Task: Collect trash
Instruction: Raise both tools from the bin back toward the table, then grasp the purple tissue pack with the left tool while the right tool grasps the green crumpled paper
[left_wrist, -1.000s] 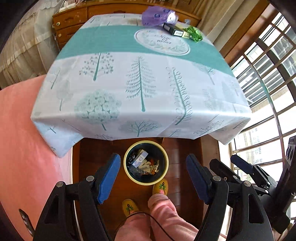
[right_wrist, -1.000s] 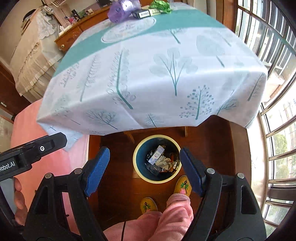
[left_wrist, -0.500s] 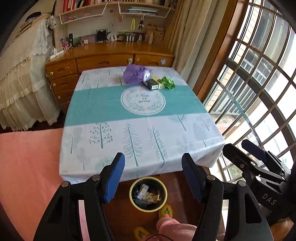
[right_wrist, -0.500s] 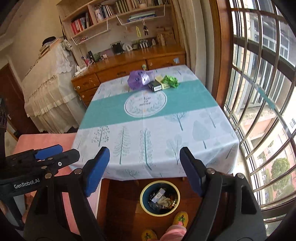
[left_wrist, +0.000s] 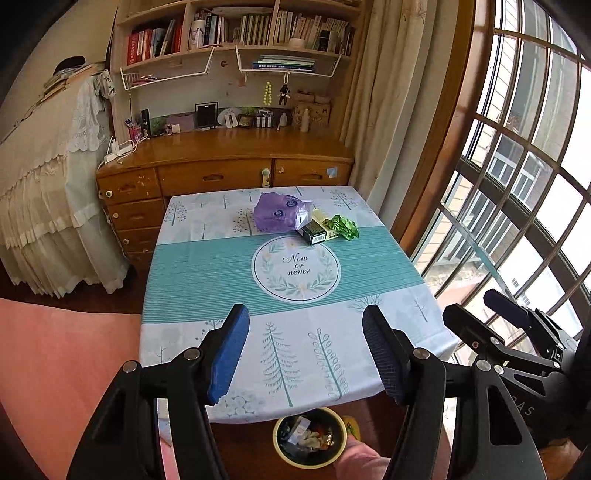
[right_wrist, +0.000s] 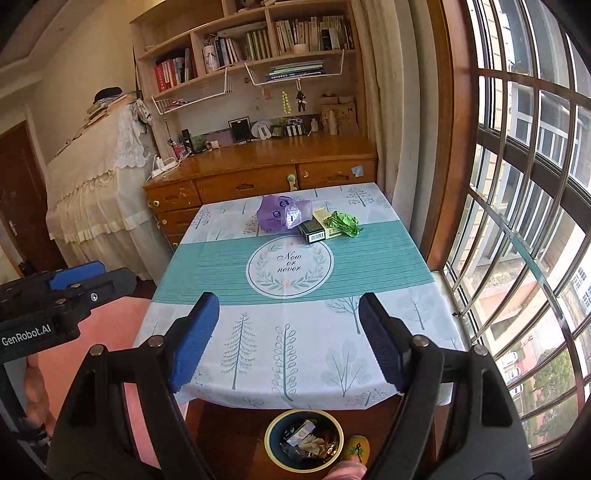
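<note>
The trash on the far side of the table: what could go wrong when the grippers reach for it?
The purple bag, dark box and green wrapper touch each other, so gripping one may drag the others. The loose tablecloth could bunch up. A careless drop may miss the bin below the near edge.

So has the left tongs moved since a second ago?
Yes. The left tongs rose and tilted up: the bin, once centred between its fingers, now sits at the frame's bottom.
</note>
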